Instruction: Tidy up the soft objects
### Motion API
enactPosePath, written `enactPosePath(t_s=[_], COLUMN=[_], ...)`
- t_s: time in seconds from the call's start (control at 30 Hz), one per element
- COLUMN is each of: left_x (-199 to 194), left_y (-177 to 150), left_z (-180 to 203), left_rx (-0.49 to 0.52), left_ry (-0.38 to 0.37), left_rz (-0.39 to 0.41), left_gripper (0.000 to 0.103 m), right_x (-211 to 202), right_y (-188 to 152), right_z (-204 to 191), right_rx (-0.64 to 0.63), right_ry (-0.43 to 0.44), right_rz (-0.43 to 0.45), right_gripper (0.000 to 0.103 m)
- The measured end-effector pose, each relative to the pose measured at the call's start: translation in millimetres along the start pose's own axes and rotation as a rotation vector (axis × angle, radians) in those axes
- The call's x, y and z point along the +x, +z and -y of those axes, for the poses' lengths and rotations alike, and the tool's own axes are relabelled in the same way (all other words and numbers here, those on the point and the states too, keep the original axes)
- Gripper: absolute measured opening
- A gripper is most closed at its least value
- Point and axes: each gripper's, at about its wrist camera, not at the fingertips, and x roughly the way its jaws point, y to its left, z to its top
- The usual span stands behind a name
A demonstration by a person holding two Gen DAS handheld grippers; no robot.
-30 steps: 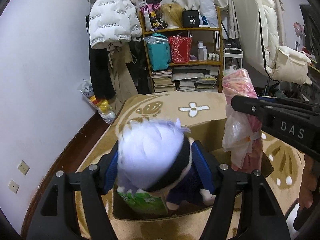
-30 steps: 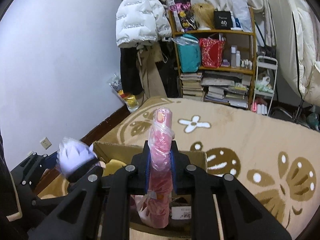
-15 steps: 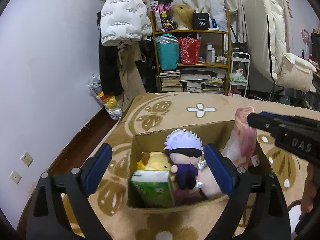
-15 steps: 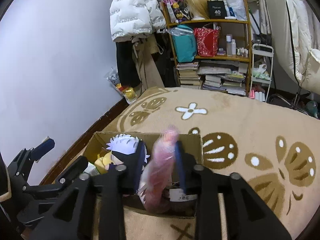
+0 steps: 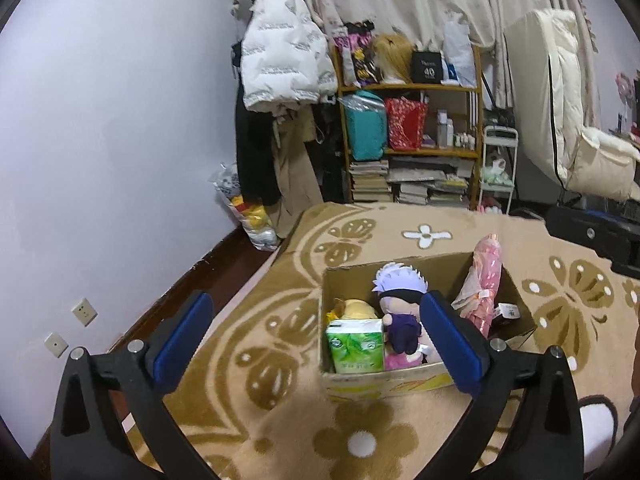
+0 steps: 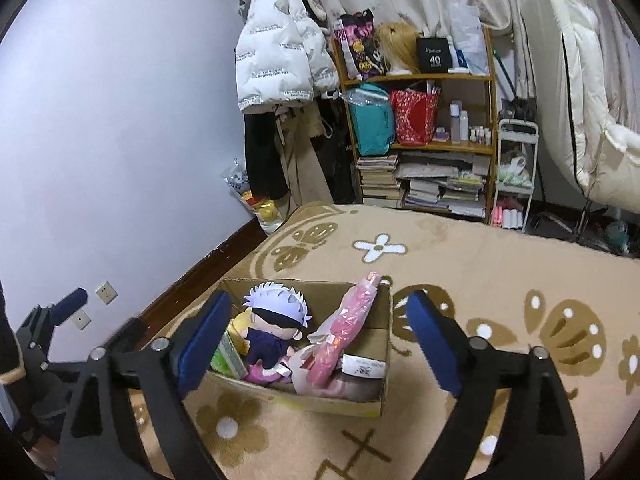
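Plush doll beside green-labelled pack

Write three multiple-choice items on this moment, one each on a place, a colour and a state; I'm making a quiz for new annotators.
1. Where is the white-haired plush doll?
A. on the carpet
B. in the brown cardboard box
C. on the shelf

2. What colour is the plastic-wrapped bundle leaning in the box?
A. pink
B. blue
C. black

3. How are the fingers of the right gripper?
A. shut on the doll
B. shut on nothing
C. open

Key:
1 B, the doll sits between the box walls.
2 A, pink shows through the wrap.
3 C, the fingers stand wide apart, holding nothing.
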Motion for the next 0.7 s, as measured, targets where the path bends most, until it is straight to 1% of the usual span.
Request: enactPosePath(t_s=[0.13, 0.23, 0.33, 0.53, 0.7], left_x=[-21, -36, -49, -67, -78], left_y=[1, -1, -4, -12, -22], left_z=[-12, -18, -23, -28, -28], left_rx=[-0.029, -0.035, -0.035, -0.031, -0.011], left_ry=[0.011, 0.02, 0.023, 0.024, 0.036], left_rz=[0.025, 0.039, 0.046, 0.044, 0.043], left_gripper=[0.102, 0.102, 0.103, 0.103, 0.103], right_x=[-22, -38, -51, -69, -76], right_y=[-3, -7, -11, -17, -23], right_z=[-4, -5, -4, 2, 4], right_rx=[-0.005, -0.012, -0.01, -0.007, -0.004], right_ry=[-0.006, -0.022, -0.033, -0.059, -0.078], right_rz=[0.022, 0.035, 0.048, 0.064, 0.068], right_gripper=[0.1, 0.103, 0.103, 0.103, 0.103])
